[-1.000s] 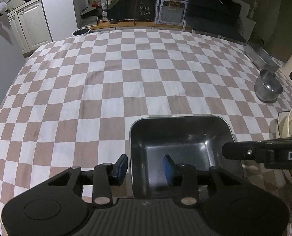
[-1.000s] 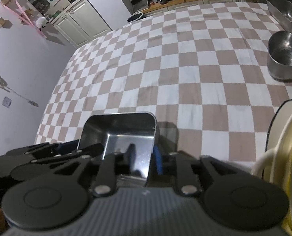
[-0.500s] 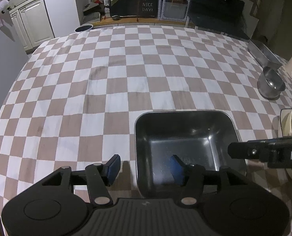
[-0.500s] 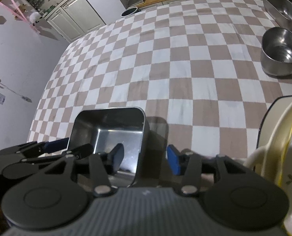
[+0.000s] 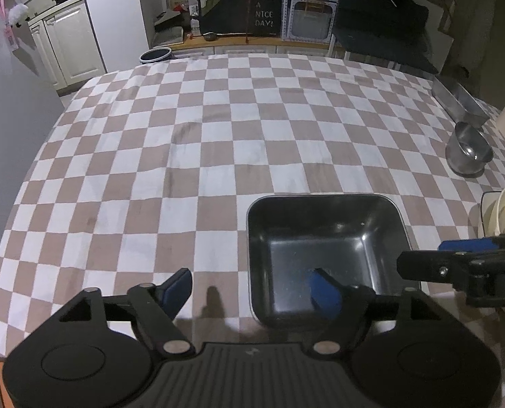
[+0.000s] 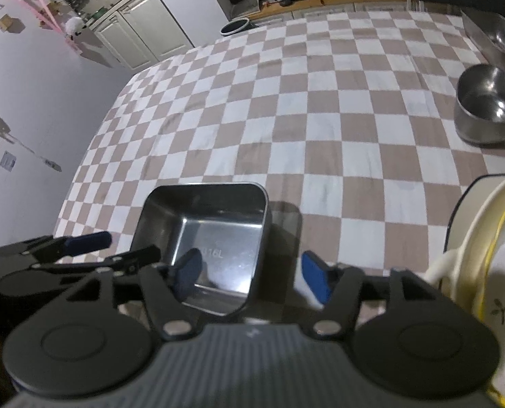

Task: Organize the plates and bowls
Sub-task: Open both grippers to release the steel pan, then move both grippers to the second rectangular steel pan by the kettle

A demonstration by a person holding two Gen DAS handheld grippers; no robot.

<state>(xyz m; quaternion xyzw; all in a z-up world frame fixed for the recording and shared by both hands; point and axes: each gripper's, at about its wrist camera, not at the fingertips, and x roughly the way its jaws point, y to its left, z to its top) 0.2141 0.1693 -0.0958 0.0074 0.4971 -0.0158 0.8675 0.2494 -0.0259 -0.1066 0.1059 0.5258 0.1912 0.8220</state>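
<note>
The left gripper (image 5: 252, 292) and right gripper (image 6: 252, 273) both stood with jaws apart, having just been opening; each straddled one side wall of the square tray (image 5: 323, 251), pads clear of the metal. The tray sat flat on the checked cloth (image 5: 218, 129), near its front edge. The release looked done, so the sound move was probably to lift both grippers straight up, lest an inner finger catch a wall and drag the tray. To the right stood cream plates (image 6: 490, 272), near the right gripper; farther off, a round steel bowl (image 6: 487, 112) and a long steel pan (image 6: 500, 40).
</note>
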